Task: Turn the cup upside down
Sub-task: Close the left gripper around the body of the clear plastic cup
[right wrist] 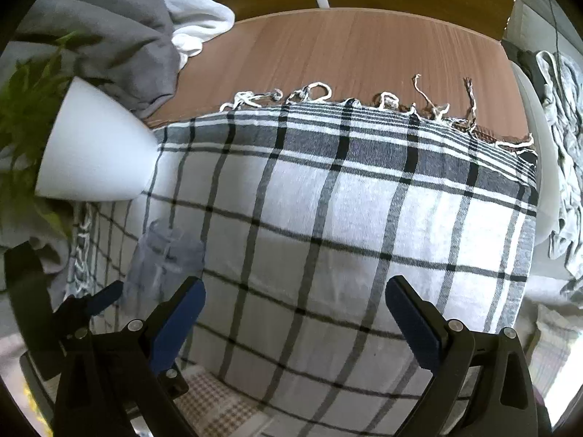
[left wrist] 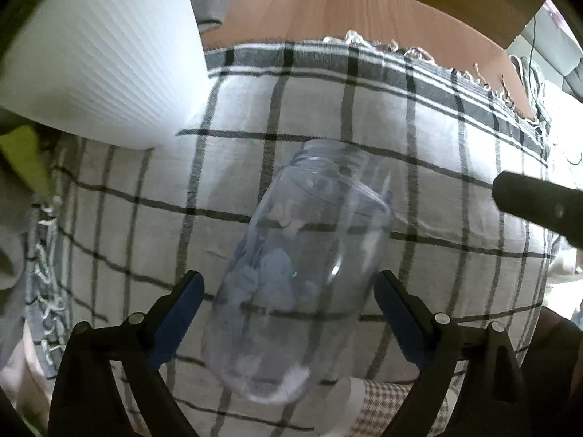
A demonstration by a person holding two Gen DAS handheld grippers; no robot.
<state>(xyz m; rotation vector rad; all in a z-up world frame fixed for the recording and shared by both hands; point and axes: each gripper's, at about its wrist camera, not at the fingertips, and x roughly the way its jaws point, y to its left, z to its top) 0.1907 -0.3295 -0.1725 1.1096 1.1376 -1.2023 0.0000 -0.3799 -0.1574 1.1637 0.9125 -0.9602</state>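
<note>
A clear plastic cup (left wrist: 302,266) with a threaded neck is between the fingers of my left gripper (left wrist: 288,284), tilted with its neck pointing away toward the checked cloth (left wrist: 437,138). The blue pads stand a little off its sides, so the jaws are open around it. Whether the cup rests on the cloth or is in the air I cannot tell. In the right wrist view the cup (right wrist: 164,255) shows faintly at the left, beside a left gripper finger (right wrist: 105,296). My right gripper (right wrist: 295,309) is open and empty over the cloth (right wrist: 328,200).
A white ribbed plant pot (left wrist: 98,54) stands on the cloth at the far left, also in the right wrist view (right wrist: 98,145) with green leaves (right wrist: 29,102). Grey and white clothes (right wrist: 120,25) lie behind it. The brown table top (right wrist: 346,54) extends beyond the fringe.
</note>
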